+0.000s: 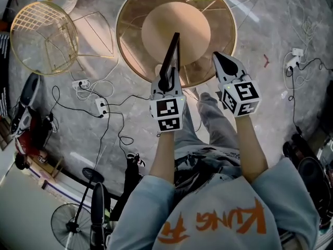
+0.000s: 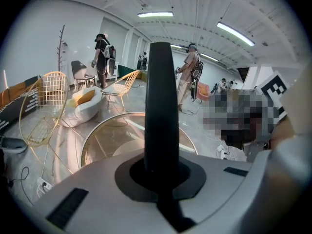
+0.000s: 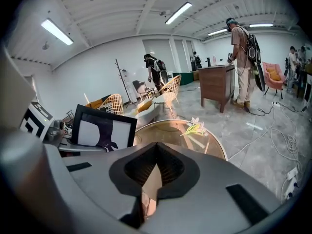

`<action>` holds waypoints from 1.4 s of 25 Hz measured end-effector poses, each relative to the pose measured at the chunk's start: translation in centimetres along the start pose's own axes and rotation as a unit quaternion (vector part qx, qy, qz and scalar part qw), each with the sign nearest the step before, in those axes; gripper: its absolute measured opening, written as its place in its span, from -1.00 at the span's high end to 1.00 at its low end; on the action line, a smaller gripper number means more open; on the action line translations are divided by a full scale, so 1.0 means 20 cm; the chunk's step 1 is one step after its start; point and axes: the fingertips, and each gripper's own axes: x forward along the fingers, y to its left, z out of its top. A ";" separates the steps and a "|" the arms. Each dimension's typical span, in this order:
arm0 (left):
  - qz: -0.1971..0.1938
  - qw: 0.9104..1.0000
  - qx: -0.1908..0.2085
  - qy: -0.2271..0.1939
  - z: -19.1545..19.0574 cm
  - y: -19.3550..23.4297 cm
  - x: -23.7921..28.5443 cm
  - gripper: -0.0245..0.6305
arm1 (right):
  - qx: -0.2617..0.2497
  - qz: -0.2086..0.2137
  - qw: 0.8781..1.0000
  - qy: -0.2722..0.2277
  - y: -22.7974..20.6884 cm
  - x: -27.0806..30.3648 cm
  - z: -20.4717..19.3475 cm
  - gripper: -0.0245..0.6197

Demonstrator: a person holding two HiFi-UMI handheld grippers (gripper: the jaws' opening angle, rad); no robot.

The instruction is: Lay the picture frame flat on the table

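Picture frame (image 1: 170, 61) stands upright and edge-on over the round glass table (image 1: 130, 40). My left gripper (image 1: 165, 82) is clamped on its near edge, and its face is turned toward my right gripper (image 1: 225, 61) just beside, which is closed and probably empty. Tipping it flat falls to my left.

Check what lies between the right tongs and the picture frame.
Nothing: the head view shows only the glass table below the gap between the right tongs and the picture frame held by the left tongs.
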 end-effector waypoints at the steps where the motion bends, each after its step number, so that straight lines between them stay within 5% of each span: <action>1: -0.006 1.000 0.006 0.007 -0.02 -0.01 0.03 0.85 | 0.004 -0.002 1.000 0.006 -0.02 0.01 -0.03 0.93; 18: -0.089 0.993 0.041 0.069 -0.22 0.04 0.52 0.85 | 0.050 -0.045 0.997 0.042 -0.18 0.27 -0.40 0.93; 35: -0.155 0.974 0.128 0.103 -0.18 0.09 0.78 0.77 | 0.097 -0.081 0.992 0.020 -0.20 0.45 -0.49 0.93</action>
